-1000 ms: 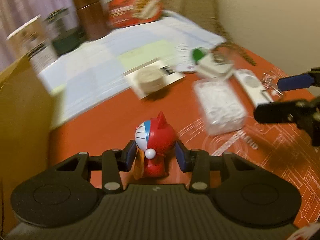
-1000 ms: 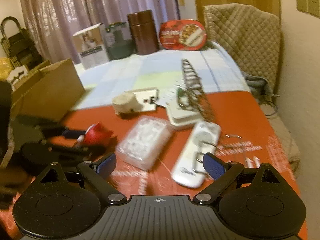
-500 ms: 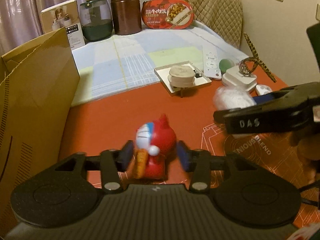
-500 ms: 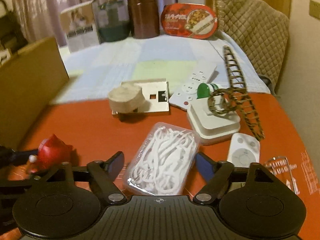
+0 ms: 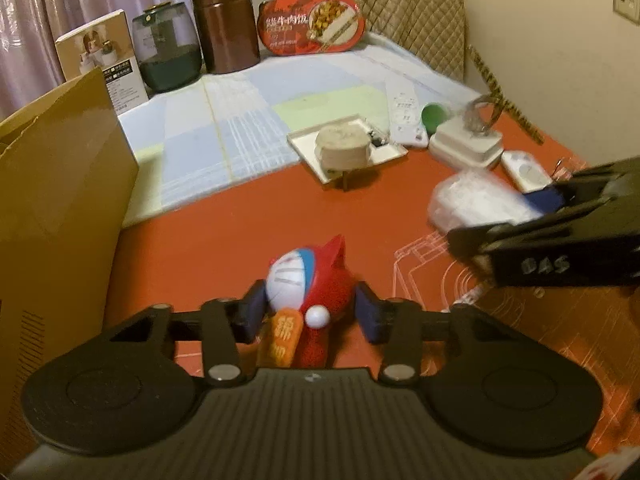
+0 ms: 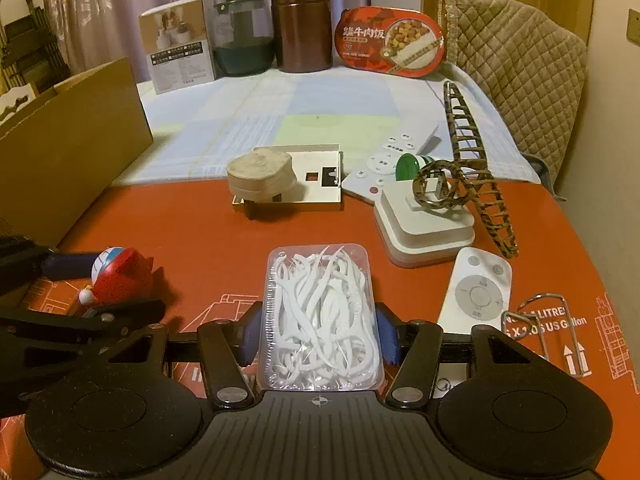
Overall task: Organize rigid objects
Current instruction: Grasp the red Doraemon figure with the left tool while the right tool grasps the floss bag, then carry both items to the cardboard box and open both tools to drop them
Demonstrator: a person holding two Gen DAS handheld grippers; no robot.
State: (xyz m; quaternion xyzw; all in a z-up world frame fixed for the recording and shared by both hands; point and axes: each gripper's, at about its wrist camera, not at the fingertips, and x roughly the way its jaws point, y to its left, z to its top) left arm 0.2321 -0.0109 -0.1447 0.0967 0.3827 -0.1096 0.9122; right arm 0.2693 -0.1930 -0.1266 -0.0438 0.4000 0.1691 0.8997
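— So, where do the fingers stand?

— My left gripper (image 5: 310, 314) is clamped on the red cat figurine (image 5: 316, 284), pads on either flank. My right gripper (image 6: 319, 334) has just been closing; its fingers now press the long walls of the clear box of floss picks (image 6: 320, 312).

— How will they handle?

— Both light and stiff, I judge. The box is thin, slick plastic and may flex or slip, so I grip mid-wall. The figurine's rounded head is slippery too.

— Orientation?

— The box lies flat on the orange counter (image 6: 208, 240), long axis running away from me. The figurine stands upright, face turned left, near the cardboard box (image 5: 60, 200).
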